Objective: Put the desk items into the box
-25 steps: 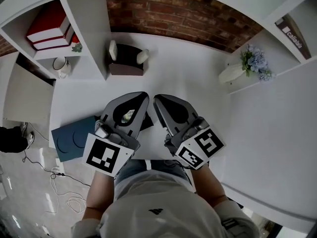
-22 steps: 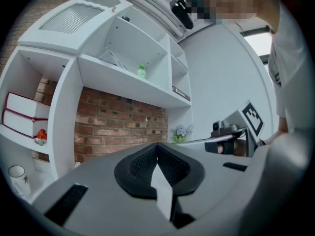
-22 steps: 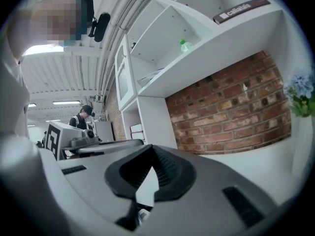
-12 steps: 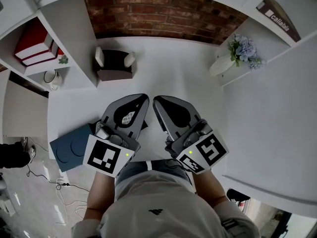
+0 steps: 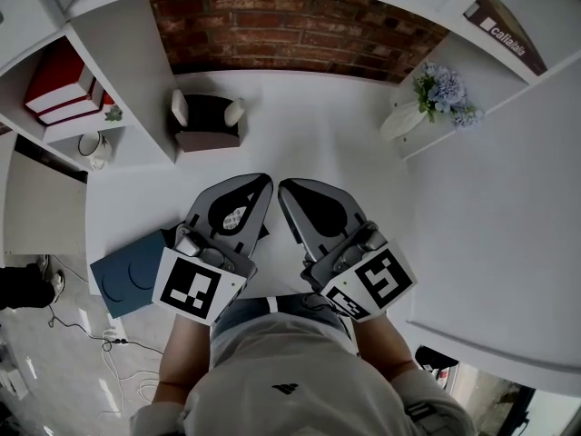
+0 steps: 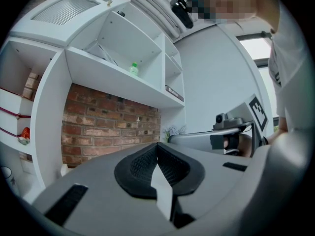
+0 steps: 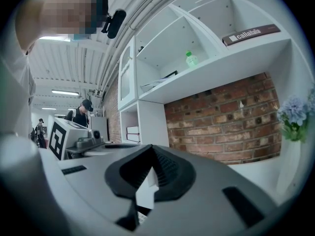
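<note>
Hovering mid-frame, grey left tongs [image 5: 264, 180] and right tongs [image 5: 283, 186] pressed together, empty, likely idling; dark brown box [image 5: 207, 127] upper left.

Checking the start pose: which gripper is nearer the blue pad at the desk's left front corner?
Left. The left gripper is just right of the blue pad, its body overlapping the pad's edge in the head view; the right gripper lies farther right, beyond the left one.

Office, white desk [image 5: 313, 139], bookshelves [image 5: 127, 62], brick wall [image 5: 290, 25]
</note>
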Tool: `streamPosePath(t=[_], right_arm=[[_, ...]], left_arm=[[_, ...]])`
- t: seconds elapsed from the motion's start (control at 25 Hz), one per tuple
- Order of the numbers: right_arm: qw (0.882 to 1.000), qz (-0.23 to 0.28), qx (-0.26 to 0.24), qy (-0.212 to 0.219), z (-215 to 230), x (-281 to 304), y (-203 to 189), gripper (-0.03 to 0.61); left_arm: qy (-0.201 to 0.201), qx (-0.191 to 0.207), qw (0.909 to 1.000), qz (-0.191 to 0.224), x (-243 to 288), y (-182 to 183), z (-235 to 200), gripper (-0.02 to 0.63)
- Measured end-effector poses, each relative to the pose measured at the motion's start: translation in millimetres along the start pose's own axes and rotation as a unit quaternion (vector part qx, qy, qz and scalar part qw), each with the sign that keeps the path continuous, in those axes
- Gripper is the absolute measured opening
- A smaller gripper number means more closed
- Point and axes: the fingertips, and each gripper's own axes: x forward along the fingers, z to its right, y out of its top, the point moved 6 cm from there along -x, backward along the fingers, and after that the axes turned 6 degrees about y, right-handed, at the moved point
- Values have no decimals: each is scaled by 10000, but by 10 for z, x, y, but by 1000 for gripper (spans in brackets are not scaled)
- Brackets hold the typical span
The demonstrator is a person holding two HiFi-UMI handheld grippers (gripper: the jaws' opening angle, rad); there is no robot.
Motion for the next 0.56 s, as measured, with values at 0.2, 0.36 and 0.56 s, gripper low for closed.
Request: streamPosePath(t=[0.2, 0.36, 0.56], right_arm=[[10000, -29, -22, 48, -8, 19, 5, 8], [9999, -65, -57, 70, -12, 26, 5, 8], [9999, -97, -82, 87, -18, 23, 6, 8]], left_arm=[[52, -24, 10000, 20, -6, 9, -10, 12], [65, -21, 10000, 41, -2, 17, -8, 12], [55, -10, 10000, 52, 10, 28, 3, 12]])
